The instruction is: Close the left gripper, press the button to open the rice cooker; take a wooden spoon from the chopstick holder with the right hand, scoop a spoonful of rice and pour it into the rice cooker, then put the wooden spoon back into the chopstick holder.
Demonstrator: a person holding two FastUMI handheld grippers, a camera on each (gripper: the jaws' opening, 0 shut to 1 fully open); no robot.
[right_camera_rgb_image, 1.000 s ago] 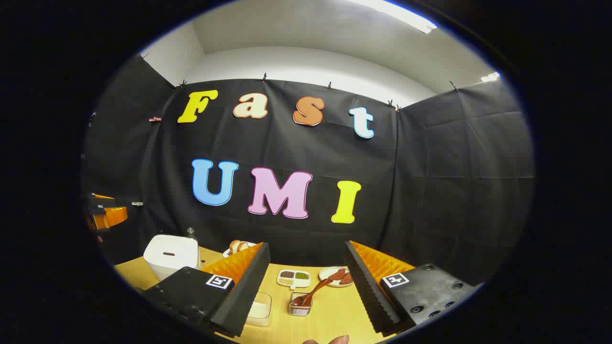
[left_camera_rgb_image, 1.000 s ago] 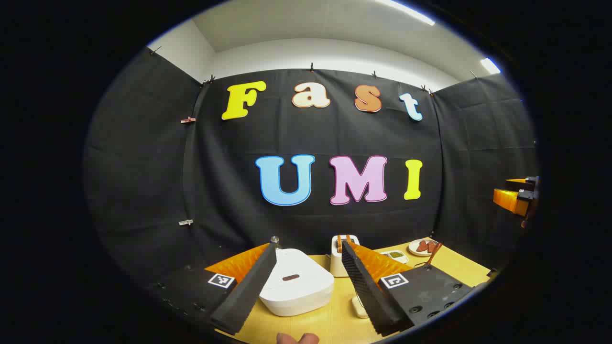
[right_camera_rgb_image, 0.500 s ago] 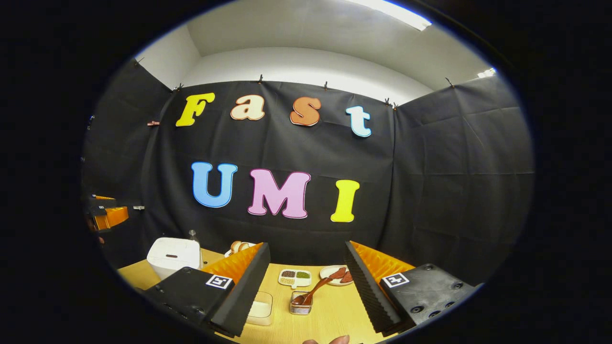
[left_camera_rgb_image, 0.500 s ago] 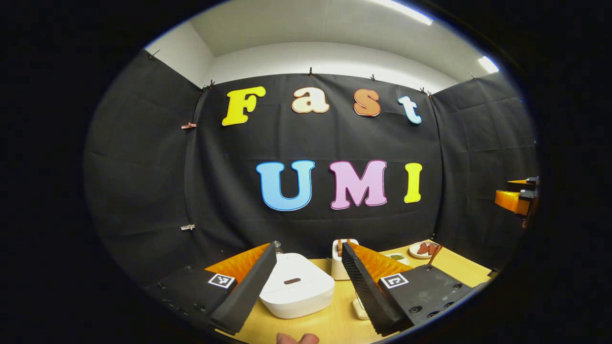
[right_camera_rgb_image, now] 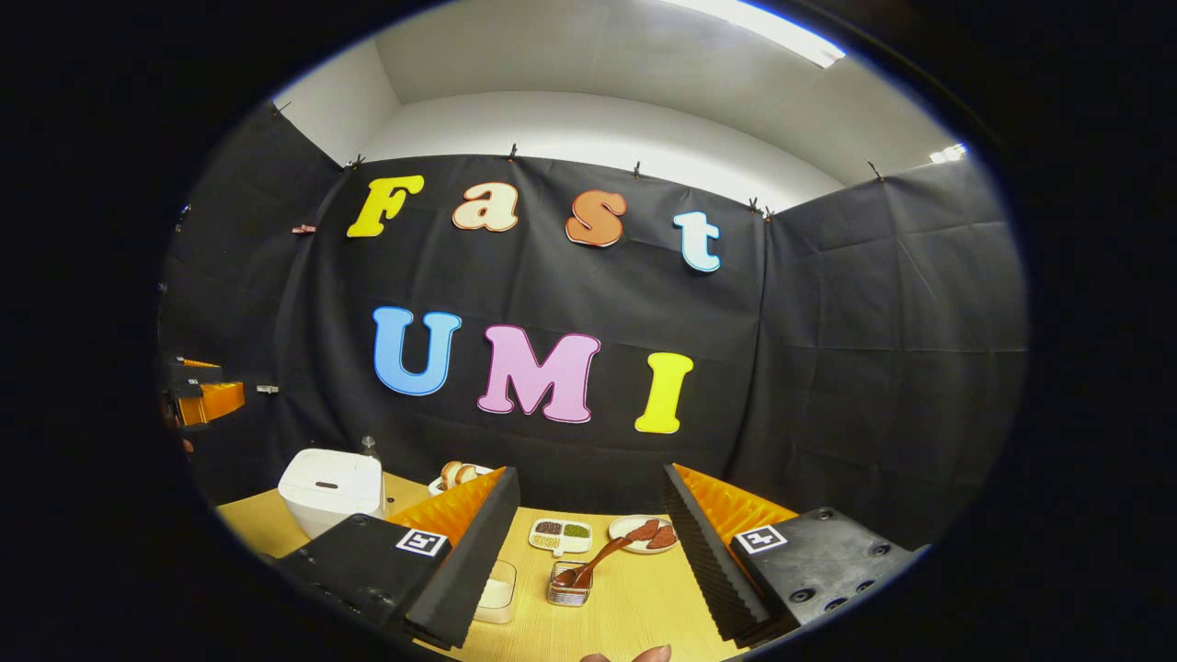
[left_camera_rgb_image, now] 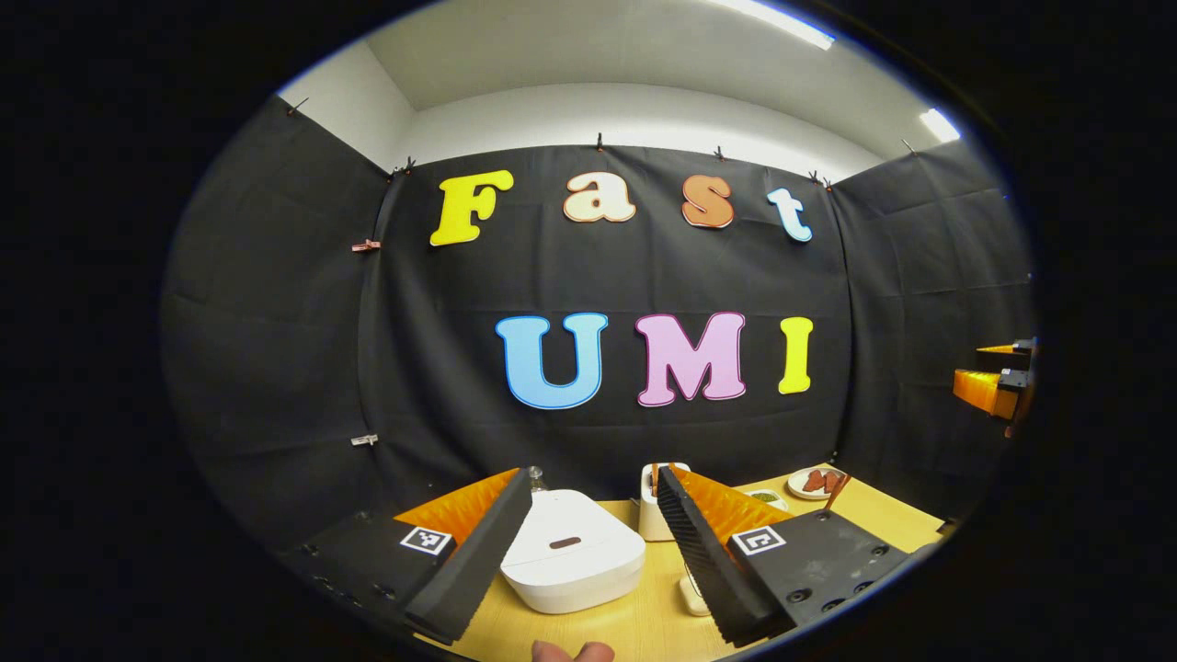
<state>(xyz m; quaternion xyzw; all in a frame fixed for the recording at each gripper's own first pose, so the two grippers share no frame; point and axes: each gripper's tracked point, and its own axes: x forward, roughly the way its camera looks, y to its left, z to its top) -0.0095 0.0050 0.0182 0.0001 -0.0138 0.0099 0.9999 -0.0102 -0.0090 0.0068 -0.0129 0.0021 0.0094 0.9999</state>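
I see my left gripper (left_camera_rgb_image: 588,552) spread wide above the table (left_camera_rgb_image: 634,625), the closed white rice cooker (left_camera_rgb_image: 570,550) between its fingers; my right gripper (right_camera_rgb_image: 588,556) gapes too, holding nothing; beyond it the wooden spoon (right_camera_rgb_image: 596,562) leans in the chopstick holder (right_camera_rgb_image: 569,588); farther left sits the cooker.

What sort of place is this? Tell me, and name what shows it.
Most likely a staged recording booth set up as a kitchen counter. Black cloth walls it in on three sides, and a wooden table carries a white rice cooker, a sectioned dish of grains and a plate of food.
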